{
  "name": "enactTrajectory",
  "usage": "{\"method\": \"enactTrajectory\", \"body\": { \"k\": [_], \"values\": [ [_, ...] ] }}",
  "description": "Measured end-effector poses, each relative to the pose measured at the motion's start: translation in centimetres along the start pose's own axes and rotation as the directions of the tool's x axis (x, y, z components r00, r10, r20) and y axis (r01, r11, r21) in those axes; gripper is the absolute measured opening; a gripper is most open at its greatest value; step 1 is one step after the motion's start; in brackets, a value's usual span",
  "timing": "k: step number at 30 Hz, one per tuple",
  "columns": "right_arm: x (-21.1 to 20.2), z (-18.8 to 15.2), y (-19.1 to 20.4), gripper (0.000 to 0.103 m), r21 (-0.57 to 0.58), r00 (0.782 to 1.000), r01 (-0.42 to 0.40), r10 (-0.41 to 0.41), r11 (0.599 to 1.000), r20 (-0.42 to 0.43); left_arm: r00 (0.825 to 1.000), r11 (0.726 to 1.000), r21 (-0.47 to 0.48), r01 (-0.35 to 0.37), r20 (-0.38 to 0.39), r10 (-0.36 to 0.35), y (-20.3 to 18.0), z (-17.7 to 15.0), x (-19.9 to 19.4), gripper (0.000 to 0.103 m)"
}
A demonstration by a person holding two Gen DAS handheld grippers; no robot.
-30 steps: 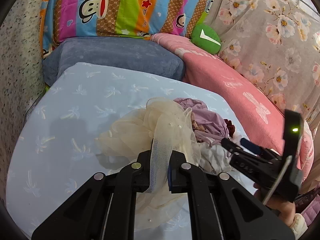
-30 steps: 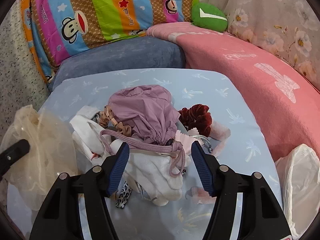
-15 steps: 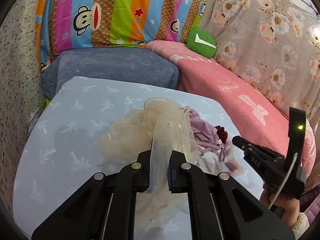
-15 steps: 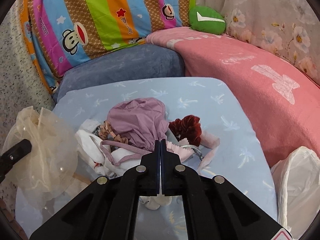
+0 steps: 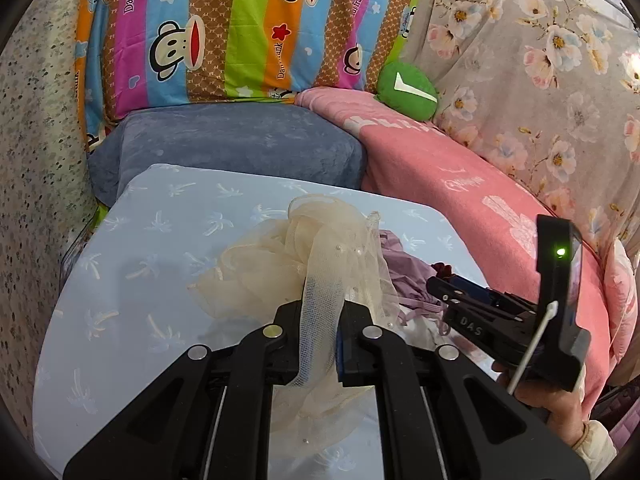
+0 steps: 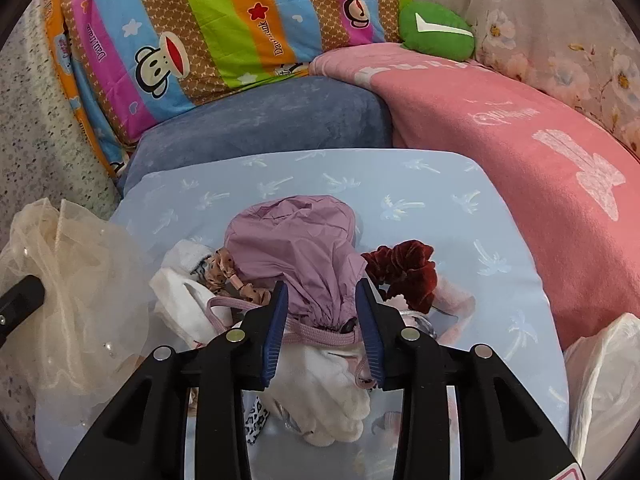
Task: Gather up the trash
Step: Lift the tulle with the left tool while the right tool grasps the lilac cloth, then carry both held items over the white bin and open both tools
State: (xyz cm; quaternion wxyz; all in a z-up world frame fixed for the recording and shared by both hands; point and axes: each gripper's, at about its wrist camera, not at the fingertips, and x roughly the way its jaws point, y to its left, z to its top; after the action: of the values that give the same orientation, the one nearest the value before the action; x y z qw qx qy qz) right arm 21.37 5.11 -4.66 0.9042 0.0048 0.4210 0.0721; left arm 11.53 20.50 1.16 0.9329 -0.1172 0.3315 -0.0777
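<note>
Your left gripper [image 5: 320,328] is clamped on the cream tulle [image 5: 304,264]. Your right gripper [image 6: 322,320], jaws just reopened, straddles the purple drawstring pouch [image 6: 296,248] on the worktop [image 6: 440,200], apparently untouched. Closing may snag cord only.

pillow [image 5: 248,28]: striped, well beyond the left gripper [image 5: 320,320]; "Captain" printed on the monkey's hat, "Daul Frank" repeated along the stripes
right gripper body [image 5: 476,324]: white letters "DAS", to the right of the left gripper
green cushion [image 6: 436,30]: white check-like sign, far right beyond the right gripper [image 6: 322,320]
pink blanket [image 6: 520,140]: pale script and block letters, not legible
</note>
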Motion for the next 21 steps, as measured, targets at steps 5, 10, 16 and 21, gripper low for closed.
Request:
{"method": "enactTrajectory", "body": {
  "k": [5, 10, 16, 21],
  "values": [
    [2.3, -0.6, 0.0, 0.018, 0.0, 0.999, -0.006, 0.006, 1.0, -0.039, 1.0, 1.0, 0.014, -0.006, -0.009, 0.006, -0.2, 0.2, 1.0, 0.008],
    [-0.2, 0.3, 0.2, 0.004, -0.015, 1.0, -0.015, 0.015, 1.0, 0.027, 1.0, 1.0, 0.017, -0.005, -0.012, 0.005, -0.7, 0.2, 1.1, 0.008],
    [-6.3, 2.4, -0.7, 0.003, -0.002, 0.987, -0.029, 0.029, 1.0, 0.156, 1.0, 0.999, 0.035, 0.007, 0.006, -0.008, -2.4, 0.8, 0.2, 0.008],
    [-12.2, 3.6, -2.7, 0.002, 0.027, 0.964, -0.029, 0.021, 0.999, 0.264, 0.999, 0.997, 0.064, 0.033, 0.031, -0.035, -5.0, 1.4, -1.2, 0.008]
  ]
}}
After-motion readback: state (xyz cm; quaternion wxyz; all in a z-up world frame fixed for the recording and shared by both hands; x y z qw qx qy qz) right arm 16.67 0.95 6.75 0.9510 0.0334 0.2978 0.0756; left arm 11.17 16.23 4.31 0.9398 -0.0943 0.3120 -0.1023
